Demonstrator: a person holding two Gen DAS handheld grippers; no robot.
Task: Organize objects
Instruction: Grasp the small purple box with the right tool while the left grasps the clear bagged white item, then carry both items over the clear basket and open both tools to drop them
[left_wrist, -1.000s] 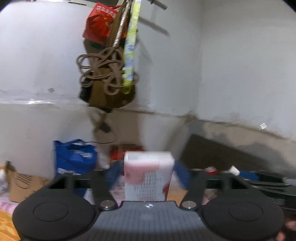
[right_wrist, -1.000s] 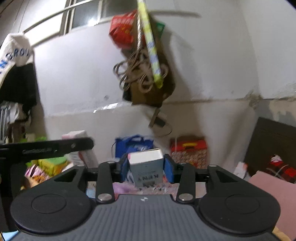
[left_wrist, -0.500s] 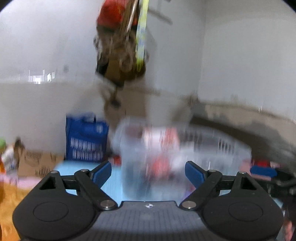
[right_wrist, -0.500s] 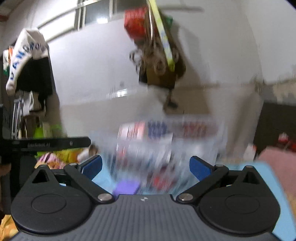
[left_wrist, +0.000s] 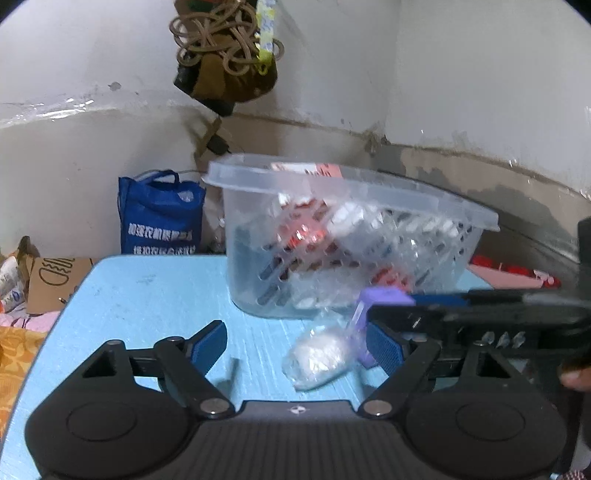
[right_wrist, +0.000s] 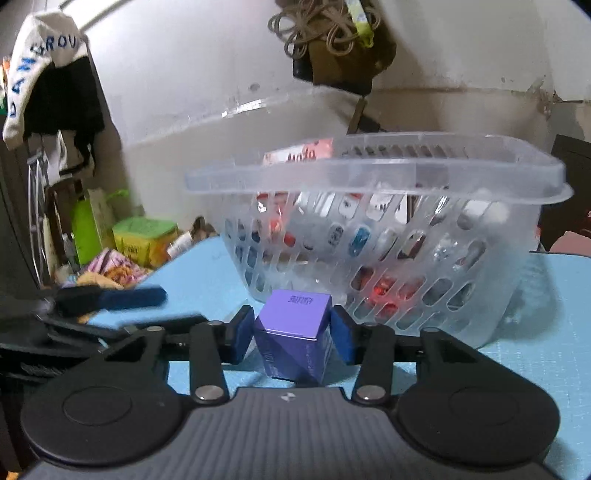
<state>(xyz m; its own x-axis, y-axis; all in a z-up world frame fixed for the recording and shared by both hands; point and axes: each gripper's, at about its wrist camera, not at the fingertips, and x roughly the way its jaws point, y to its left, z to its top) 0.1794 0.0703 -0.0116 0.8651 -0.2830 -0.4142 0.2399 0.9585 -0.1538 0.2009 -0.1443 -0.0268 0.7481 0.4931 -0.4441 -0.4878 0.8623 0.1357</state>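
right gripper (right_wrist: 291, 336): jaws just closing, blue pads now against both sides of the purple box (right_wrist: 293, 332), pinching it low over the blue table (right_wrist: 535, 369)
purple box: upright between the right pads, top flap facing the camera, just in front of the clear basket (right_wrist: 369, 173) and not yet inside
left gripper (left_wrist: 295, 343): jaws spread wide, nothing pressed between them
clear wrapped packet (left_wrist: 319, 356): lying on the table between the left fingers, nearer the right-hand pad, apparently untouched; contents white, too blurred to name
clear basket: standing on the table just behind both grippers, slotted walls, already holding red, white and blue packets and a pink carton (right_wrist: 299, 153) poking above the rim
step in hand: securing the purple box for a lift into the basket, judging from the grip and the loaded basket
grip advice: hold the pads square on the two flat sides, near mid-height, so the light carton neither twists nor crushes
lift advice: raise straight up until the box bottom clears the broad rim, then carry over the opening; avoid dragging against the slotted wall, which could push the basket back
release advice: lower into a gap among the packets, open only once the box rests on something
clearance: right gripper reaching across in front of the left one; keep them apart during the lift
left next: centre the packet between the pads, then close gently, thin wrap likely to slip or squash
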